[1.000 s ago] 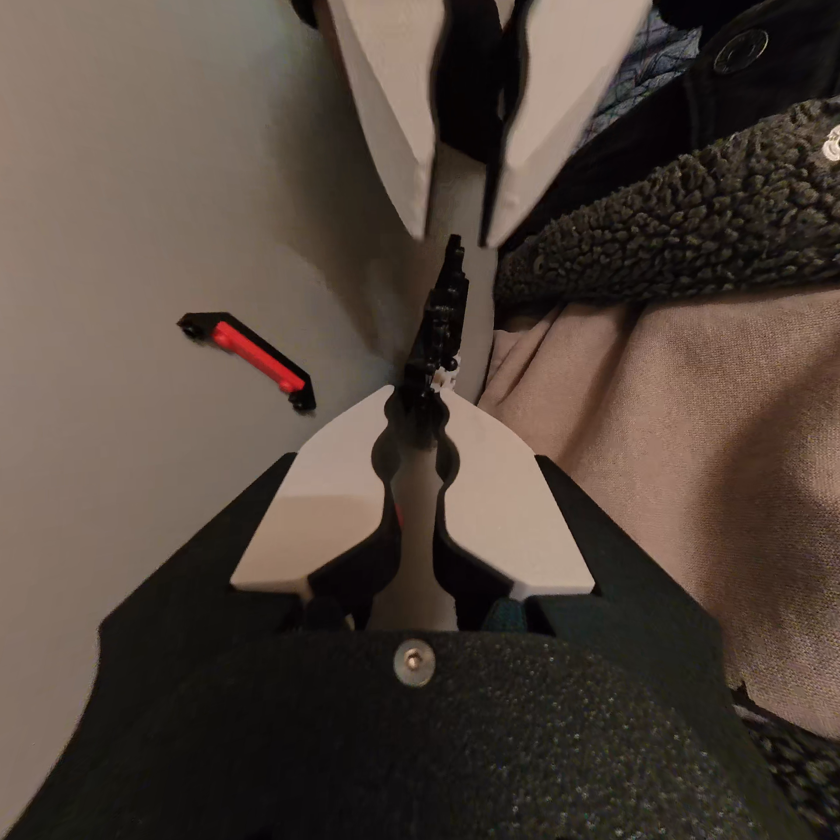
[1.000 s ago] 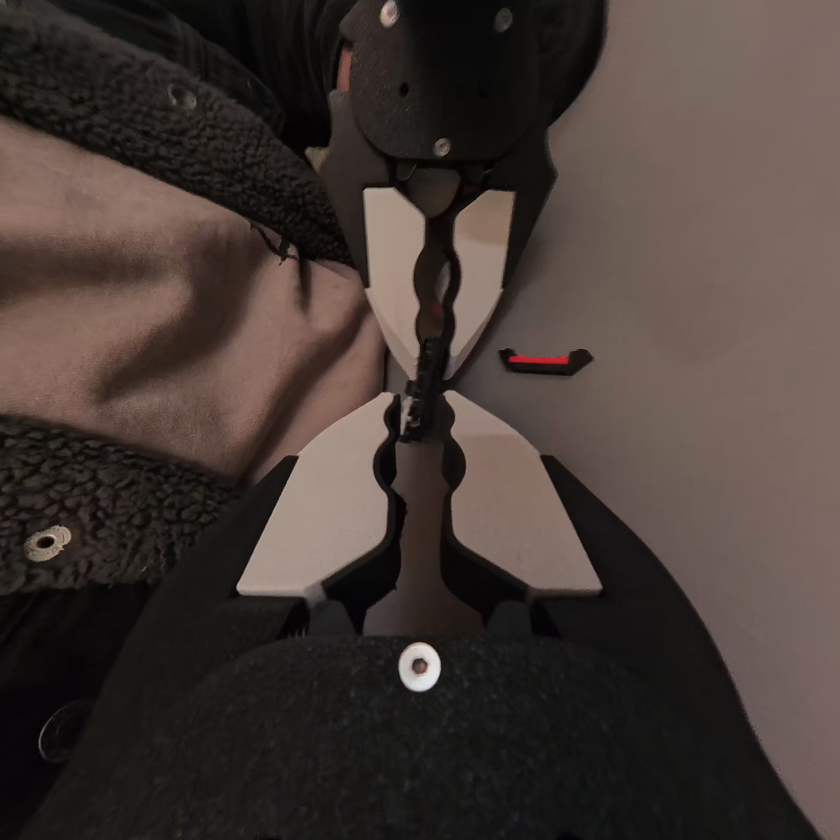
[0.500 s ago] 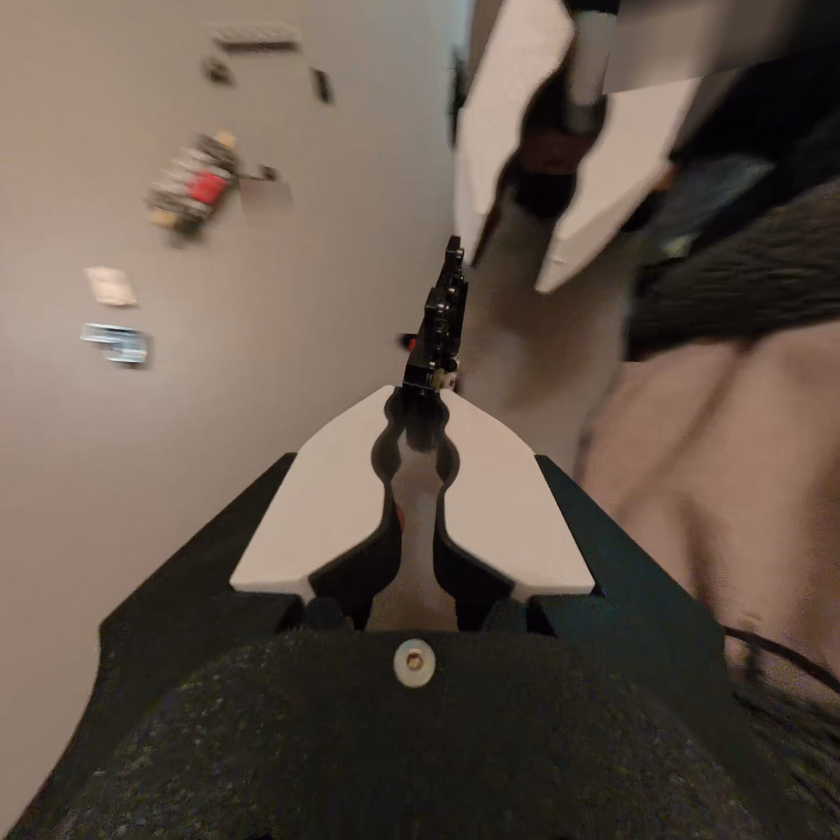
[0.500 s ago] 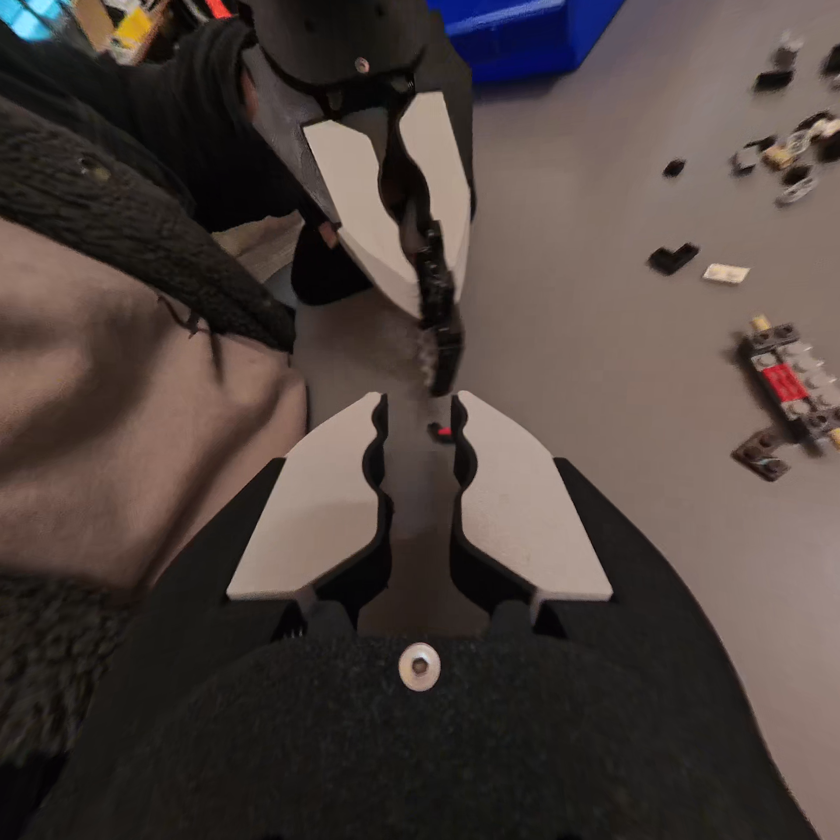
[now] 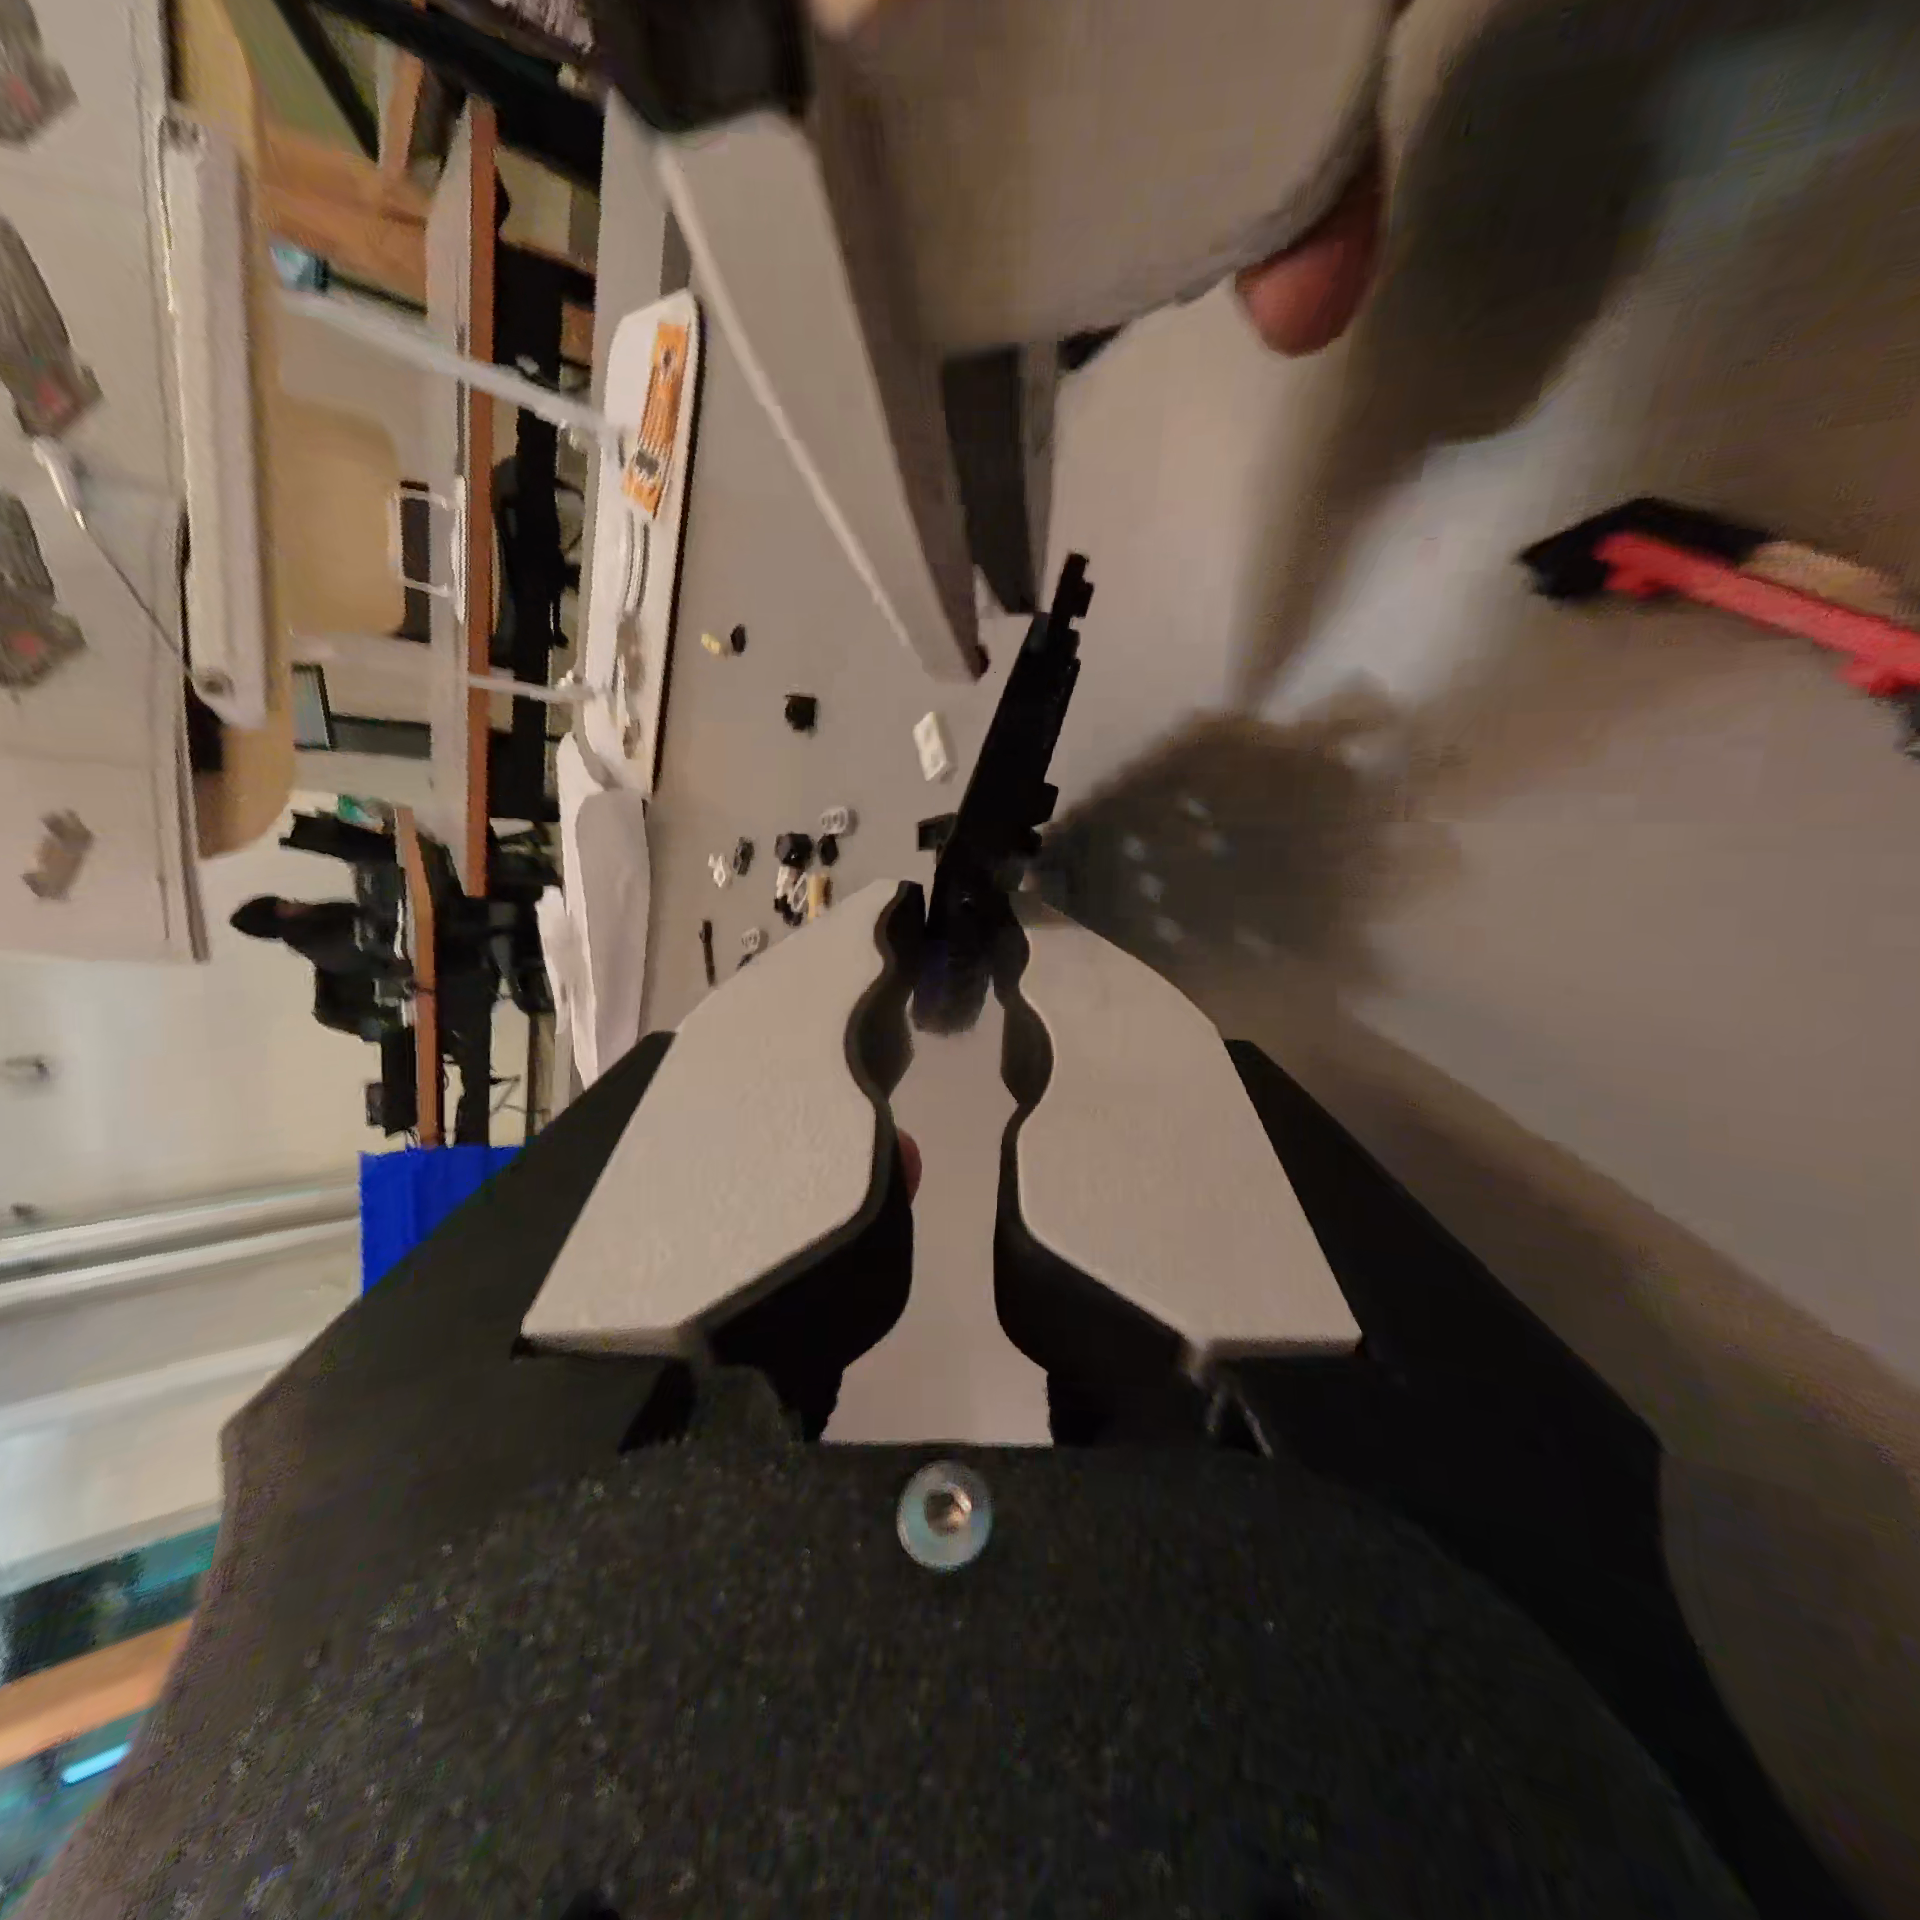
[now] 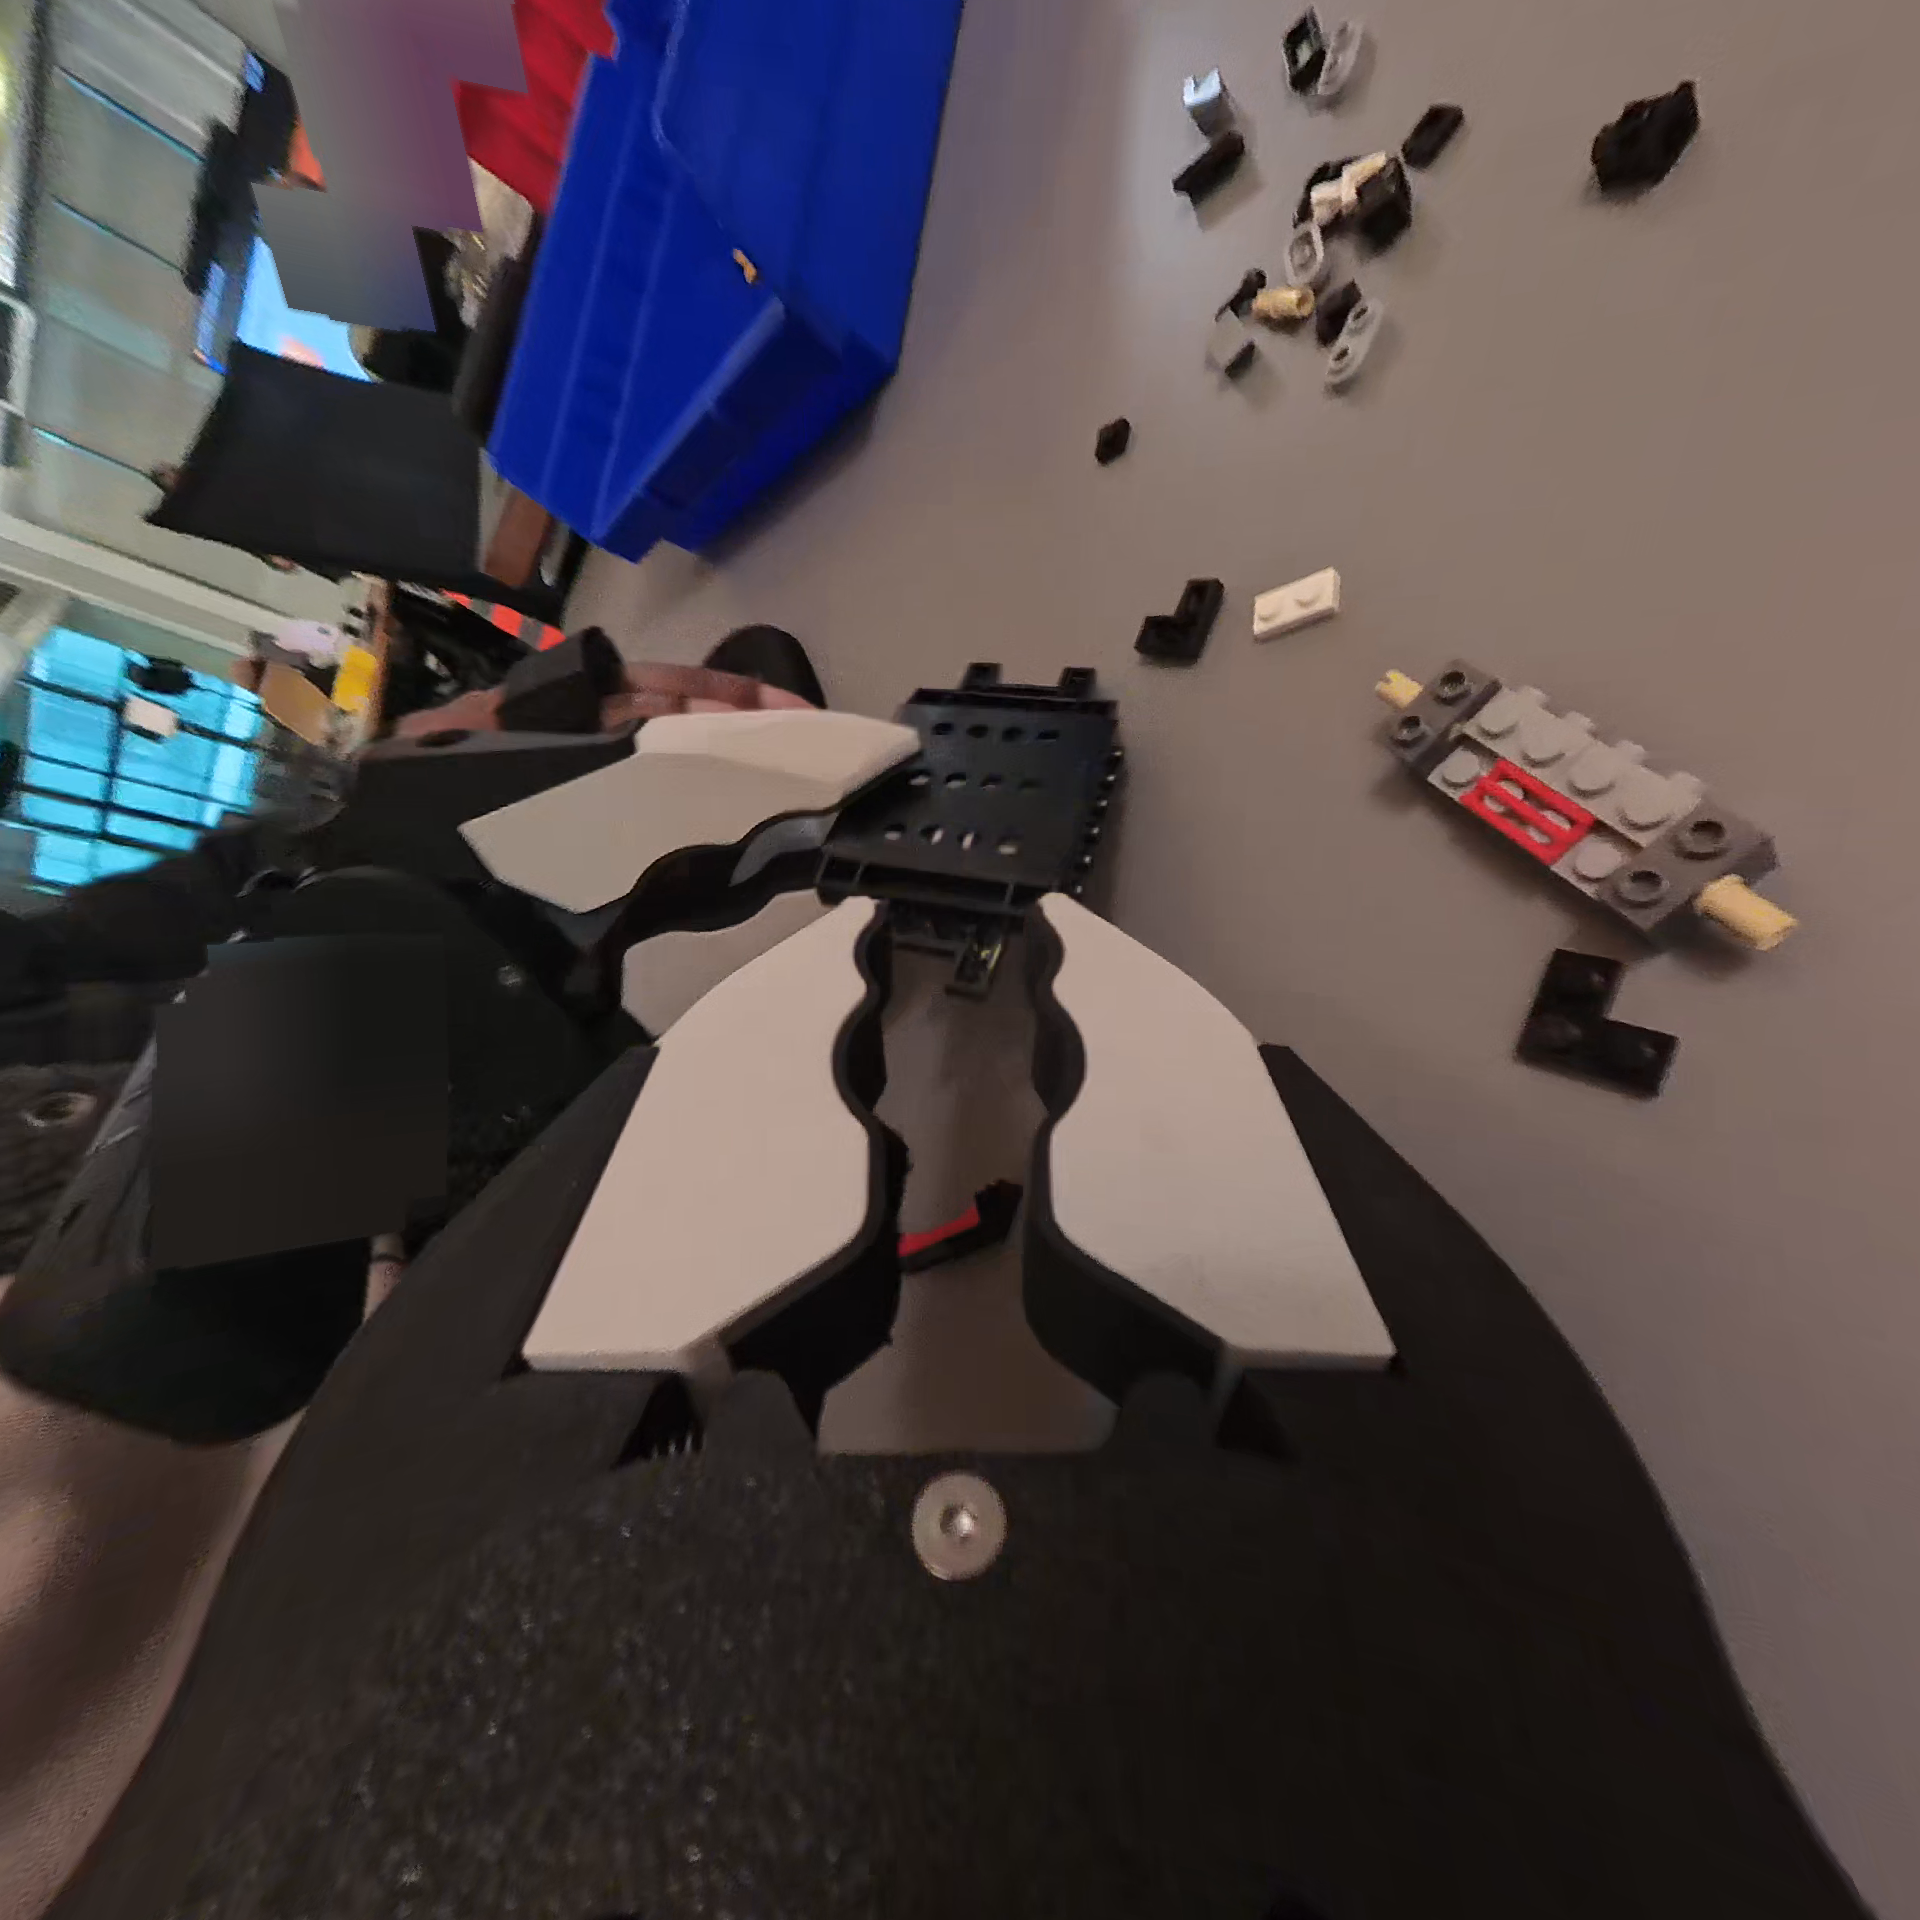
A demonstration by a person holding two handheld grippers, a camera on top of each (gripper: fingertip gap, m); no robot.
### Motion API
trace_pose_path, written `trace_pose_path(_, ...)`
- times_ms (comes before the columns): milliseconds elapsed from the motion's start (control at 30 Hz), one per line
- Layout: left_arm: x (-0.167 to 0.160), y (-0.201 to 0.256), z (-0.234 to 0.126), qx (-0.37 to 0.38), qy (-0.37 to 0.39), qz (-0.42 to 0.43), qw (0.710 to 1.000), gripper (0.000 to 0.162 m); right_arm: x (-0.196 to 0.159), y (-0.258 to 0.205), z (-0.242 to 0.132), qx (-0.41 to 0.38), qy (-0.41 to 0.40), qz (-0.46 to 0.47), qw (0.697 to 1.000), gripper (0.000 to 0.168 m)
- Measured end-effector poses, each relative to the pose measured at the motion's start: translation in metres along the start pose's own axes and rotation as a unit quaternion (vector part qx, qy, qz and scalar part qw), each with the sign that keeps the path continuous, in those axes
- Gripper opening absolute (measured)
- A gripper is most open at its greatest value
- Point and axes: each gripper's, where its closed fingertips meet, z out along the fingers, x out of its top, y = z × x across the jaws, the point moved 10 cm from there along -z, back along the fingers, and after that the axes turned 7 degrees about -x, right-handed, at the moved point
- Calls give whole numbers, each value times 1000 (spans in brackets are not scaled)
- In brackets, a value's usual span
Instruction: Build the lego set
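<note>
Shows a black lego plate (image 6: 997, 790) held above a grey bench (image 6: 1455, 1351), holed face turned to the right wrist camera. Pinched at its left edge between the jaws of the left gripper (image 6: 873, 784); in the left wrist view, seen edge-on and sticking out past those jaws.

Just below the plate, the right gripper (image 6: 956, 914), jaws spread and clasping nothing, tips close to the plate's near edge; cannot tell whether touching.

Up and left of the plate, a blue bin (image 6: 727, 260) standing on the bench; inside hidden from this angle, so contents cannot be told.

Right of the plate, lying flat on the bench: a grey studded assembly (image 6: 1579, 800) with a red tile in the middle and tan pegs at both ends. Below that assembly, a black L-shaped piece (image 6: 1590, 1029). Just up and right of the plate, a black corner piece (image 6: 1179, 621) beside a white two-stud plate (image 6: 1296, 601). Farther up from the plate, a scatter of small black, grey and tan pieces (image 6: 1320, 229). Below the plate, glimpsed through the gap of the right jaws, a red-and-black strip (image 6: 951, 1231) on the bench.

Against a second ago: right jaws then closed in on the plate's free end, now wide apart and drawn back. Plate then edge-on to the right wrist camera, now face-on. Then framed by a fleece jacket and lap, now by bench and room.
</note>
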Motion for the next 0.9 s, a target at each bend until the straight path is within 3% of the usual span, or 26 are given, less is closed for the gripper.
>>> trace_pose_path(167, 4, 18, -3, -55, 1, 35, 998, 23, -8, 5, 7, -32, -52, -49, 997, 9)
trace_pose_path(300, 2, 19, -10, -119, 6, 21, 993, 23, -7, 1, -2, -63, -66, -154, 984, 14)
trace_pose_path(433, -3, 6, -23, -211, 37, -35, 976, 39, -24, -16, -21, -82, -103, -275, 952, 19)
trace_pose_path(567, -15, -8, -32, -299, 94, -114, 943, 39, -55, -35, -25, -75, -88, -416, 902, 20)
trace_pose_path(733, -19, -8, -35, -430, 141, -255, 854, 32, -47, -32, -20, -55, -95, -581, 806, 26)
trace_pose_path(900, -9, 16, -32, -455, 129, -298, 829, 34, -36, -39, -11, 51, -169, -671, 720, 26)
